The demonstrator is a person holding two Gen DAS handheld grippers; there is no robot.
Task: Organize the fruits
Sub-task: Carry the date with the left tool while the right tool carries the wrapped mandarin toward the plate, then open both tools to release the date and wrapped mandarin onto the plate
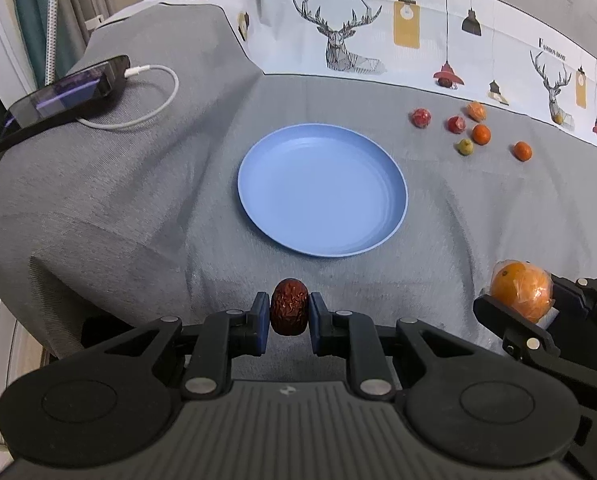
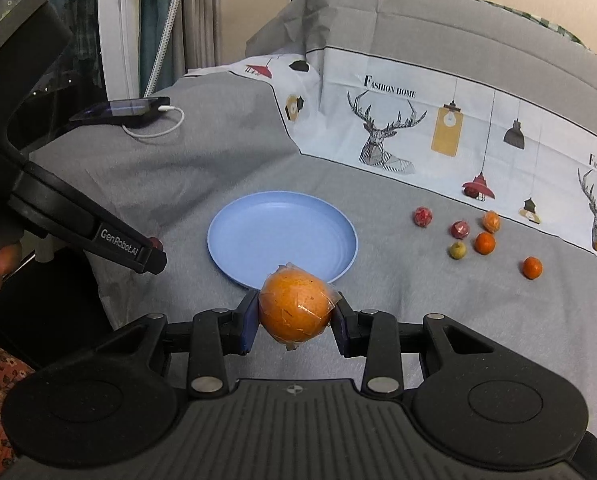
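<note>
At the far left a dark phone (image 1: 64, 90) sits on a stand with its white charging cable (image 1: 154, 96) looped on the grey cloth (image 1: 98, 208), well apart from the work. The left gripper (image 1: 289, 312) is clamped on a wrinkled dark red dried date (image 1: 289, 306), held upright with its long axis running up between the blue pads. Directly beyond it, near the middle, lies the round pale blue plastic plate (image 1: 322, 190), nothing on it, its near rim the closest edge. The left hand looks the nearer to it, and I'd judge the drop needs only a short push forward. To the right, the right gripper (image 2: 294, 316) is closed on a film-wrapped orange (image 2: 294, 306), just short of the plate's near rim. Farther right, six small loose fruits (image 1: 472, 130) lie scattered on the cloth below the deer-printed white panel (image 1: 338, 36), with open cloth all round them.
</note>
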